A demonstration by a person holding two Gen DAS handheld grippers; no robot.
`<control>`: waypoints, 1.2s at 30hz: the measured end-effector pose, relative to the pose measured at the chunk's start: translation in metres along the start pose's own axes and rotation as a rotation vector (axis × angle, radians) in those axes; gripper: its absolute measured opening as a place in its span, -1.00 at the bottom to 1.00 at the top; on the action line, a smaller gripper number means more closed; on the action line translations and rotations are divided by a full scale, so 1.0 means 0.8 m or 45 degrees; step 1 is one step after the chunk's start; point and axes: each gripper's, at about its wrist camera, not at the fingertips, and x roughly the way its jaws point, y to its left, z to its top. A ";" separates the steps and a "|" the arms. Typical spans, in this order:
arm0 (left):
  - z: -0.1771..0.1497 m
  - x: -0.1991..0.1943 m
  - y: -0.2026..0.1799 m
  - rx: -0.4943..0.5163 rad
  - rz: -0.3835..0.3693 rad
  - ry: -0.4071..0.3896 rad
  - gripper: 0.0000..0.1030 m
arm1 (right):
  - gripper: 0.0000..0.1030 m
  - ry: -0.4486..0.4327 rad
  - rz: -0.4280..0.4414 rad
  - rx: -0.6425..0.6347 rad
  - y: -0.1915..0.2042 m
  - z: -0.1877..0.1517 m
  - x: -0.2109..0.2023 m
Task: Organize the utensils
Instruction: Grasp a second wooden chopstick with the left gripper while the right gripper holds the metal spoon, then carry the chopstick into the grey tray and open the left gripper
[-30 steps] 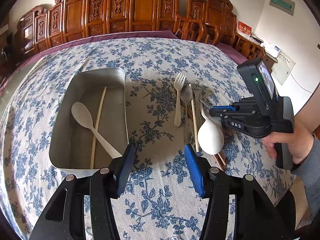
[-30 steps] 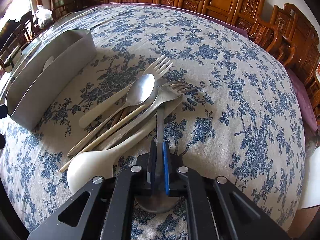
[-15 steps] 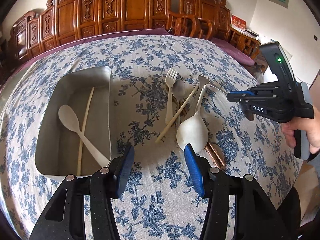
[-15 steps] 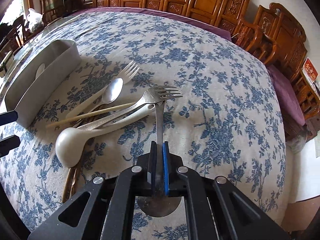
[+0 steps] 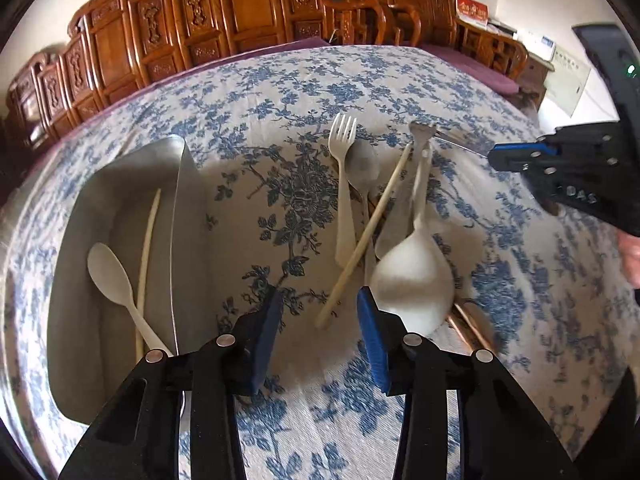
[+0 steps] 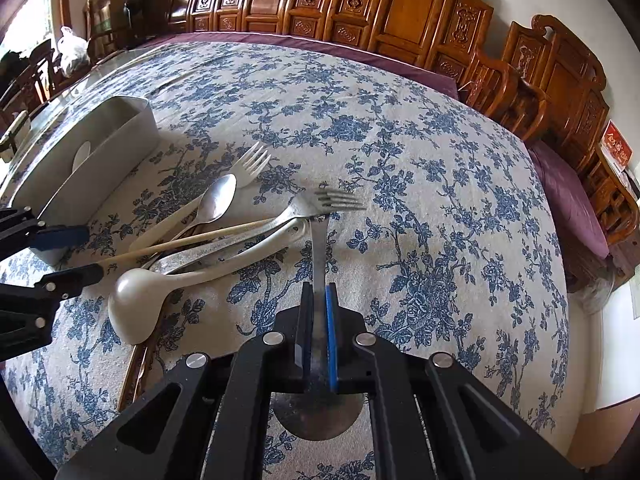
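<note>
Cutlery lies heaped on the blue-flowered tablecloth (image 5: 304, 92), beside the grey metal tray (image 5: 176, 240) meant to collect it. Right gripper (image 6: 319, 300) pinches a steel spoon's handle (image 6: 320, 256), lifting it clear of the tangle. Left gripper (image 5: 318, 312) is closing round the pale chopstick's (image 5: 360, 240) near end, not yet touching. "DAS" marks the right gripper's body.
</note>
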 end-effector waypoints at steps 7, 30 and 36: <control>0.003 0.000 0.003 0.031 0.000 0.003 -0.41 | -0.87 -0.004 -0.001 -0.021 -0.002 0.000 -0.002; 0.021 0.027 -0.021 0.180 -0.033 0.147 -0.88 | -0.87 0.007 -0.025 -0.057 -0.004 -0.002 -0.006; 0.020 -0.004 -0.010 0.100 -0.070 0.080 -0.92 | -0.87 -0.007 -0.038 -0.046 -0.005 0.006 -0.014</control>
